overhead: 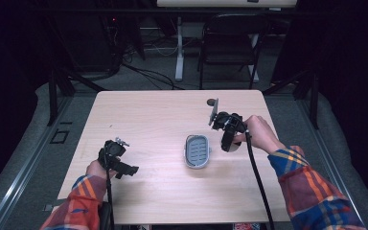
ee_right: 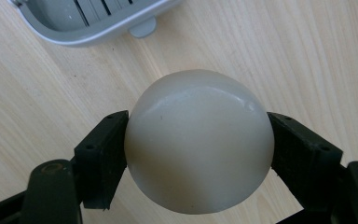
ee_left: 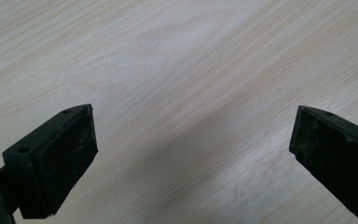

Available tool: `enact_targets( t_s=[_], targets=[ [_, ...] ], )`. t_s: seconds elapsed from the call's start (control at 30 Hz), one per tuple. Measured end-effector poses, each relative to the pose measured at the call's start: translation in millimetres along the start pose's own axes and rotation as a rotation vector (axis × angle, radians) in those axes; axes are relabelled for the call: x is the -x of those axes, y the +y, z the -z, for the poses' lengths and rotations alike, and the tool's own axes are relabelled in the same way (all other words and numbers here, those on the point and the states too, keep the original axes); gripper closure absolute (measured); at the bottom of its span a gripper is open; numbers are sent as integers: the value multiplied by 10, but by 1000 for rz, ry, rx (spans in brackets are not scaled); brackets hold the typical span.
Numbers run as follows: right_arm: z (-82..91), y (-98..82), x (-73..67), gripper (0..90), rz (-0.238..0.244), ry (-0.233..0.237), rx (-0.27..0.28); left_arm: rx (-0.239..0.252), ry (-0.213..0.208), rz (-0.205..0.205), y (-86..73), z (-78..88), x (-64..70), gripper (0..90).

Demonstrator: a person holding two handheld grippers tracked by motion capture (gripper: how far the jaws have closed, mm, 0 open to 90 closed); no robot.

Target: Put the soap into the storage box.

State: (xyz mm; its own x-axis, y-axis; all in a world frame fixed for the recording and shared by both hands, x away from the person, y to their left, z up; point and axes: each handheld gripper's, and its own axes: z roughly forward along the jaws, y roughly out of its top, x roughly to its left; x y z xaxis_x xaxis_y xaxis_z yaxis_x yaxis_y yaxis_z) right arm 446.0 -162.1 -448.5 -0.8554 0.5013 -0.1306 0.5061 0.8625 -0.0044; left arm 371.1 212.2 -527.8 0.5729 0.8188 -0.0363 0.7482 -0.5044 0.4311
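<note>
My right gripper (ee_right: 198, 135) is shut on a smooth, white, rounded object (ee_right: 198, 154), gripped at its two sides and held just above the wooden table (overhead: 158, 115). In the high view, the right gripper (overhead: 230, 145) hangs just right of a grey slatted dish (overhead: 188, 152) that lies near the table's middle. Part of that dish (ee_right: 88, 30) and its small tab sit at the upper left of the right gripper view. My left gripper (overhead: 127, 170) rests low at the table's left front, open. Between the jaws of the left gripper (ee_left: 193, 135) there is bare wood.
A small dark round mark (overhead: 212, 101) sits near the table's far edge. Beyond the table stand a black chair (overhead: 227, 45) and a white table leg (overhead: 178, 48), with cables on the floor. The person's plaid sleeves (overhead: 311, 191) enter from the bottom.
</note>
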Motion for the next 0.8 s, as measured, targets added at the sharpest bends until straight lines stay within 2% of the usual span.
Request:
enact_targets(
  t_s=[0.8],
  targets=[
    [96,303,-103,242,45,0,17,-6,-3,-2,-3,-8,3,9]
  ],
)
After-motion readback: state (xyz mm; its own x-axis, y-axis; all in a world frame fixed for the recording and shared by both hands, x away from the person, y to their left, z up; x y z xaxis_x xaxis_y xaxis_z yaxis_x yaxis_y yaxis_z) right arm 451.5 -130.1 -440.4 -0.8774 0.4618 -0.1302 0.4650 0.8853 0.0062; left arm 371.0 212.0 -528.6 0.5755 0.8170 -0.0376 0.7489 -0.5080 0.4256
